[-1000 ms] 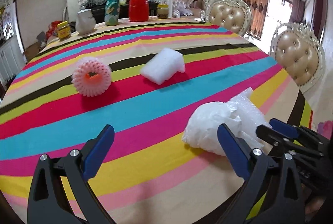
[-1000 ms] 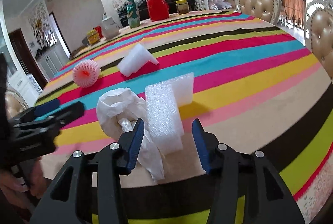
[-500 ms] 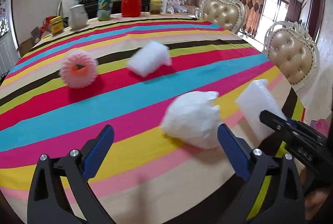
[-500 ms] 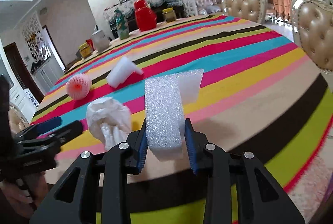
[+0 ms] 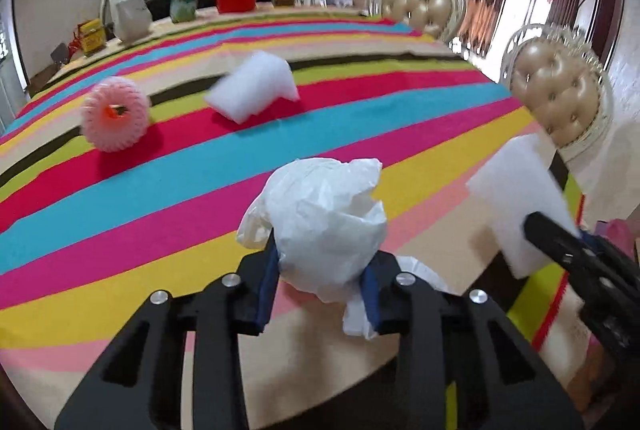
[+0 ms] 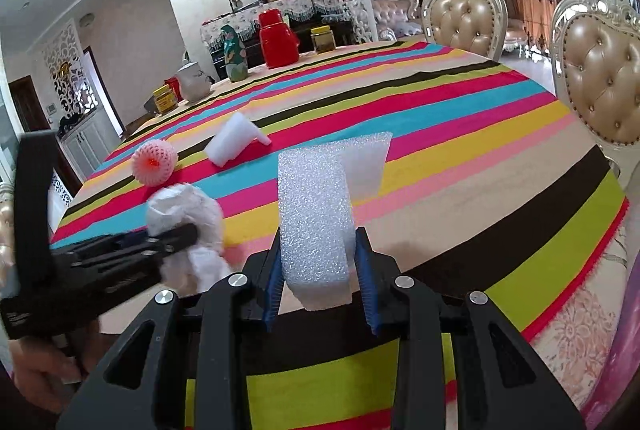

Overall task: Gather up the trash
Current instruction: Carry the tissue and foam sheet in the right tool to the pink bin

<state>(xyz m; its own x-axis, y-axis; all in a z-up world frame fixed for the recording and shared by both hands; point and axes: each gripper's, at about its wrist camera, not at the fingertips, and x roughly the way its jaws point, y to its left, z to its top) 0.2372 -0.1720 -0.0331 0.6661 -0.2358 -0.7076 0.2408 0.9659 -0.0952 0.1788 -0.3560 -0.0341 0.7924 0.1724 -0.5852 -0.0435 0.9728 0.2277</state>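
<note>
A crumpled white plastic bag sat clamped between the blue pads of the left claw, lifted above the near edge of the round table with the striped cloth. Just to its right, the right claw was closed on a white foam block with a pebbled surface, held upright over the same edge. Farther in on the table lay a pink foam fruit net and, near it but apart, a white foam wedge. Two cream tufted chairs stood beside the table.
</note>
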